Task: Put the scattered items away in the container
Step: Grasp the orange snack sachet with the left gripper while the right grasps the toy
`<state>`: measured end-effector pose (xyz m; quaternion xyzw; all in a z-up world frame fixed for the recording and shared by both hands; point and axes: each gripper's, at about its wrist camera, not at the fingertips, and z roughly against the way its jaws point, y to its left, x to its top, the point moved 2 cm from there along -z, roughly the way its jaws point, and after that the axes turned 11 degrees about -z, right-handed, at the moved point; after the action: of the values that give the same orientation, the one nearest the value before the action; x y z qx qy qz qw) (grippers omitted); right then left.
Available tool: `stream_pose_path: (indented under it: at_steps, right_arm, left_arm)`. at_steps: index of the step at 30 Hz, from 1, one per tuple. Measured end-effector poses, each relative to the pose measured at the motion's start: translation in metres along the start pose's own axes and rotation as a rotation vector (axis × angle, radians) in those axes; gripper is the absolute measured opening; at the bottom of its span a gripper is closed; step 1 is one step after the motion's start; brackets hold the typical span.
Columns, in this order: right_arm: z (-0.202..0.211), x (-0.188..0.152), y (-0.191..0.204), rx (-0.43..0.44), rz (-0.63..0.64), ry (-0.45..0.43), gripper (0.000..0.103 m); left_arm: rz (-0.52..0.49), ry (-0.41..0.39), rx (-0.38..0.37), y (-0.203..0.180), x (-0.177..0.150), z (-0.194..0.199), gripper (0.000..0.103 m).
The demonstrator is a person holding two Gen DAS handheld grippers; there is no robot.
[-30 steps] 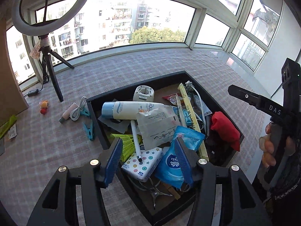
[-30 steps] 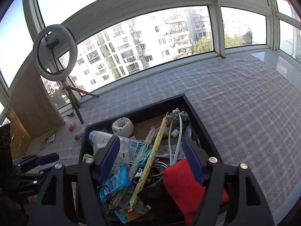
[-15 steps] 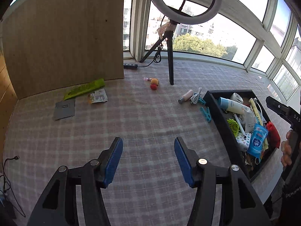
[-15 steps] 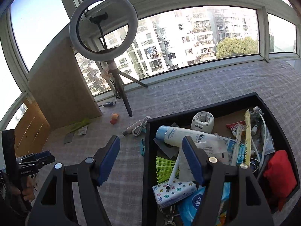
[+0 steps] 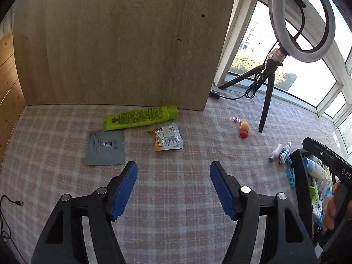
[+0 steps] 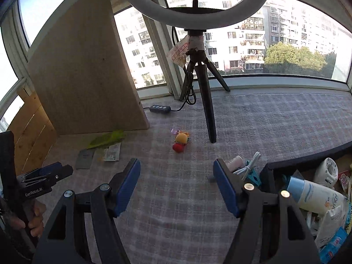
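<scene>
Now that both grippers have been swung away from the box (image 6: pixel 272 169), nothing is held: the left gripper (image 5: pixel 173 189) is opening over the snack packet (image 5: pixel 168 136), the right gripper (image 6: pixel 177 189) is kept apart.

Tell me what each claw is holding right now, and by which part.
Nothing. The left claw is opening over bare checked cloth, nothing between its pads; the right claw stands open and empty too.

The black body of the left gripper (image 6: pixel 44 182), seen in the right wrist view, carries the white word "GenRobot.AI". The right gripper (image 5: pixel 330 160), seen in the left wrist view, shows the letters "DAS" at the picture's edge. The white bottle (image 6: pixel 312 194) in the container (image 6: pixel 308 158) reads "AQUA"; print on the green tube (image 5: pixel 140 117) is too small to read.
</scene>
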<state>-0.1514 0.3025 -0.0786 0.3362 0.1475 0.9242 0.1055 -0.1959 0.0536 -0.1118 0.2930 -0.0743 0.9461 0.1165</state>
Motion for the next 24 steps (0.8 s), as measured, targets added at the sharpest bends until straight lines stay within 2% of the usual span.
stream_pose_path:
  at_steps: [8,14,24]
  right_arm:
    - [-0.095,0.009,0.011,-0.048,0.042,0.093,0.068]
    - [-0.131,0.015,0.005,-0.092,0.02,0.122,0.068]
    - [-0.17,0.024,0.012,-0.185,0.06,0.141,0.068]
  left_arm:
    - [0.007,0.057,0.05,0.0,0.022,-0.066,0.067]
    - [0.023,0.1,0.07,0.006,0.029,-0.1,0.067]
    - [0.001,0.13,0.105,0.006,0.031,-0.126,0.067]
